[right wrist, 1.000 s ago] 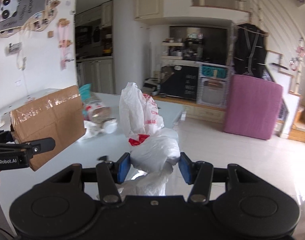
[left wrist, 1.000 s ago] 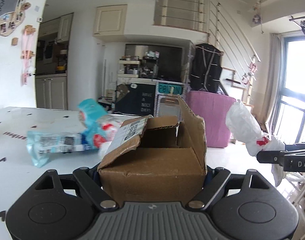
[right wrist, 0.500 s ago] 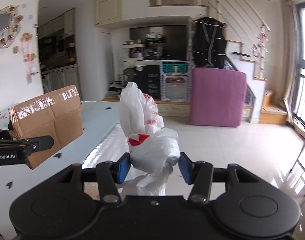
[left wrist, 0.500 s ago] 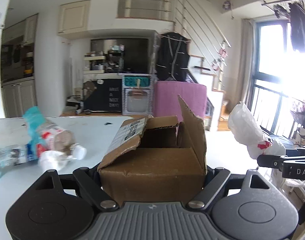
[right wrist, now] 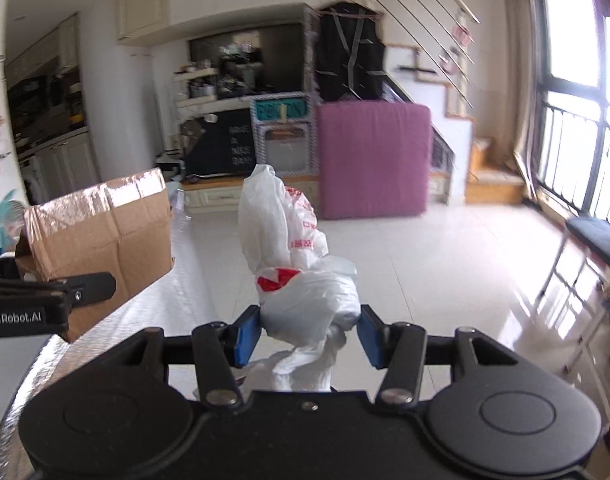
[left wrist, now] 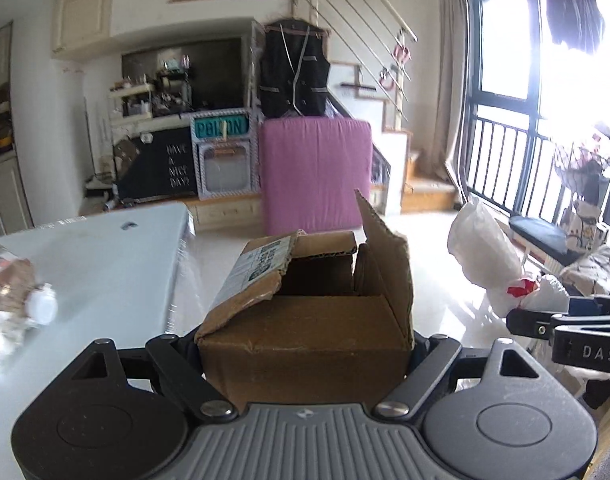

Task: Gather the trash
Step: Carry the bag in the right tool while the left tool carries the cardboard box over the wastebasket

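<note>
Left hand-held gripper [left wrist: 305, 344] clamped tight on an open cardboard box [left wrist: 305, 328], held up past the white bench [left wrist: 105, 248] edge. Right hand-held gripper [right wrist: 309, 334] squeezing a knotted white plastic bag [right wrist: 301, 272], up over the tiled floor [right wrist: 445, 260].

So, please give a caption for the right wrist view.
Right gripper holding a crumpled white plastic bag above the glossy floor.

Black left tool [left wrist: 305, 344], ribbed grey base, right tool [right wrist: 309, 334], blue pads [right wrist: 247, 334]
</note>
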Demonstrator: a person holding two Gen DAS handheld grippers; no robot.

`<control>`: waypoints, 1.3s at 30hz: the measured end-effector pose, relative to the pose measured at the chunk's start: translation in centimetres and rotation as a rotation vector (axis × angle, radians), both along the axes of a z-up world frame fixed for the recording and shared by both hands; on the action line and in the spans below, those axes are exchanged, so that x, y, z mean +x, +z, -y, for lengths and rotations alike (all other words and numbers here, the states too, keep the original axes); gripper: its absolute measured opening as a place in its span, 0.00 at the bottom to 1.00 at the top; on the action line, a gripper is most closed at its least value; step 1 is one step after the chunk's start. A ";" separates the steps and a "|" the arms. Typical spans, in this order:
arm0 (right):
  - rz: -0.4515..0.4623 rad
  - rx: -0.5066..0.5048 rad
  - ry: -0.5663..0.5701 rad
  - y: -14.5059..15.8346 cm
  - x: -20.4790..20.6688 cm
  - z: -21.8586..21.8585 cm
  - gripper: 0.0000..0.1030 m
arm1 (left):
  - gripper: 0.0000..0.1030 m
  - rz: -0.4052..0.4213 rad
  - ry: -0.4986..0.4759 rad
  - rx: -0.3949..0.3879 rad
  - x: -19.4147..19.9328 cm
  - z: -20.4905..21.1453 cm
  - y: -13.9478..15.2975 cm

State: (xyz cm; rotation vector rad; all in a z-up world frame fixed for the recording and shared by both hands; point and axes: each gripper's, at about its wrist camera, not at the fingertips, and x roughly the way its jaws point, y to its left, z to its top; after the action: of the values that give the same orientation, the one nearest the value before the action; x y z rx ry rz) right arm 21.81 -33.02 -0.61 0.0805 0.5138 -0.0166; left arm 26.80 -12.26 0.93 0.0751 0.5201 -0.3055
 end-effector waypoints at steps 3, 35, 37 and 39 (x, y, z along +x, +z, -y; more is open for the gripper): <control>-0.034 0.023 -0.030 -1.9 1.3 0.7 0.52 | 0.83 -0.053 -0.010 -0.027 1.7 0.9 -1.1; -0.559 0.038 -0.012 -18.1 12.2 2.1 0.52 | 0.84 -0.622 -0.311 0.393 8.7 7.6 -20.3; -0.571 0.034 -0.006 -18.2 12.3 2.1 0.52 | 0.84 -0.643 -0.378 0.442 8.2 8.3 -21.2; -0.590 0.033 0.026 -18.4 12.5 1.7 0.52 | 0.84 -0.660 -0.437 0.487 7.6 8.7 -21.9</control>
State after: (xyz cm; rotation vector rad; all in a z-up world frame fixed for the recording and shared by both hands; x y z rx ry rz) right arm 34.34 -34.68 -19.00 0.1016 1.1052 -0.0064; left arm 34.43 -21.00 -20.96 0.5794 1.2326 -0.6323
